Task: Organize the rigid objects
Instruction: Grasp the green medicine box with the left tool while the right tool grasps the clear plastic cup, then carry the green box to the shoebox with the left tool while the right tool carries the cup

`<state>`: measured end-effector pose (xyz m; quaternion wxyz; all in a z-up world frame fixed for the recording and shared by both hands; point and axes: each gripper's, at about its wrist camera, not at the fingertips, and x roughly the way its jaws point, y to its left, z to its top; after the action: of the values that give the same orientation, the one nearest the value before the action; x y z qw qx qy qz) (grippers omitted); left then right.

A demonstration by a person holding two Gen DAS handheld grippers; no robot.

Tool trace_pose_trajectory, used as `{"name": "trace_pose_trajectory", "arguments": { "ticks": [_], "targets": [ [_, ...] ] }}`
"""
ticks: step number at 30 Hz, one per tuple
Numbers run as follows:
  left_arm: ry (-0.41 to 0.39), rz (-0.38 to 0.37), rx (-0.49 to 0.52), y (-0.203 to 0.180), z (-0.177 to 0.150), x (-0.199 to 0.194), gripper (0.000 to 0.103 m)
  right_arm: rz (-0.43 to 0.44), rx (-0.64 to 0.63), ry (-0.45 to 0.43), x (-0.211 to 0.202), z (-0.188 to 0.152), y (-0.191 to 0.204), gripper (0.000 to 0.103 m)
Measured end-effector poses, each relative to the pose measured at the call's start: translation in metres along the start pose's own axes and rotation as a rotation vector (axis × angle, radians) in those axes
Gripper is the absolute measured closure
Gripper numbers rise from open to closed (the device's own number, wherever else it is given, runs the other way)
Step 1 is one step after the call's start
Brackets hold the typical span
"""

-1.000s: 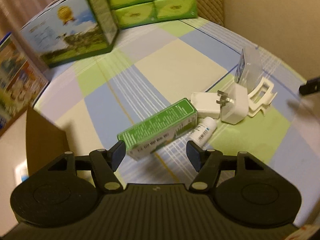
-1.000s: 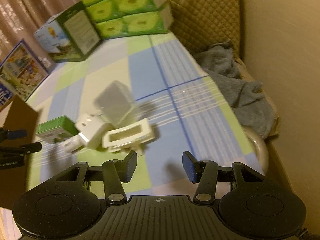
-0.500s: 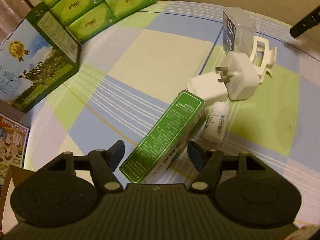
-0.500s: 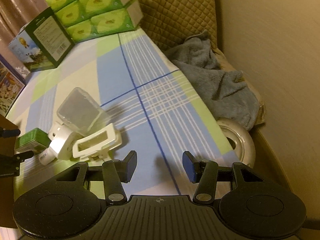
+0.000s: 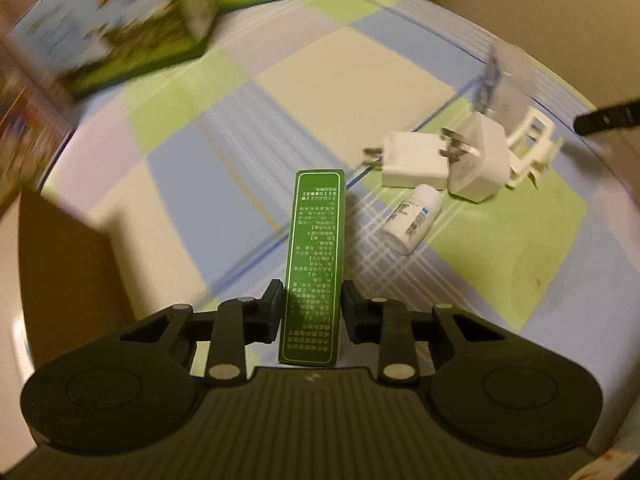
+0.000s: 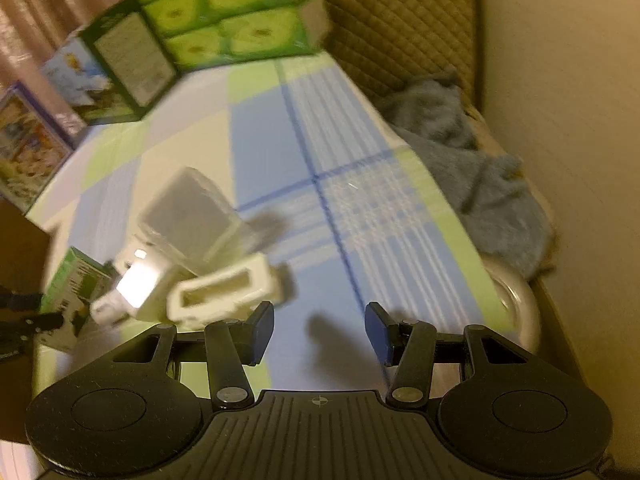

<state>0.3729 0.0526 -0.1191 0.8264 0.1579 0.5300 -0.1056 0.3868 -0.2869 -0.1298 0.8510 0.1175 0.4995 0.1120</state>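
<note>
Grip: my left claw [image 5: 311,307] has just closed, pinching green box [image 5: 315,256] near one end.
Risk: box may pivot and slip.
Right claw [image 6: 319,333]: spread, empty.

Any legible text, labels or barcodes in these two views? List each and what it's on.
Nothing can be read word for word.
Green box, clamped in the left tongs: rows of pale print, too small.
Small white bottle: label and barcode, too blurred.
Large carton: text panel, blurred.
Green tissue packs: logos, unreadable.
</note>
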Motion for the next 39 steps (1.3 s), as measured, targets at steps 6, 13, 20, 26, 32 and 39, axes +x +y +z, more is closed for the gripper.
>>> {"name": "trace_pose_trajectory", "arguments": {
  "ticks": [6, 13, 20, 26, 32, 39],
  "targets": [
    [0.02, 0.046, -0.228, 0.0, -0.015, -0.008, 0.077, 0.145, -0.211, -0.089, -0.002, 0.009, 0.025, 0.055],
    [0.028, 0.049, -0.382, -0.002, -0.026, -0.007, 0.076, 0.19, -0.483, -0.174, 0.006, 0.019, 0.055, 0.032],
    [-0.008, 0.056, -0.389, -0.001, -0.023, -0.007, 0.074, 0.201, -0.587, -0.171, 0.026, 0.026, 0.067, 0.031],
    [-0.015, 0.058, -0.368, -0.002, -0.013, -0.002, 0.069, 0.217, -0.625, -0.161, 0.033, 0.026, 0.069, 0.044],
    [-0.006, 0.065, -0.376, 0.0, -0.012, 0.003, 0.077, 0.179, -0.656, -0.192, 0.032, 0.022, 0.071, 0.048],
    [-0.054, 0.074, -0.401, 0.002, -0.016, -0.017, 0.077, 0.169, -0.618, -0.235, 0.012, 0.024, 0.071, 0.048]
  ]
}}
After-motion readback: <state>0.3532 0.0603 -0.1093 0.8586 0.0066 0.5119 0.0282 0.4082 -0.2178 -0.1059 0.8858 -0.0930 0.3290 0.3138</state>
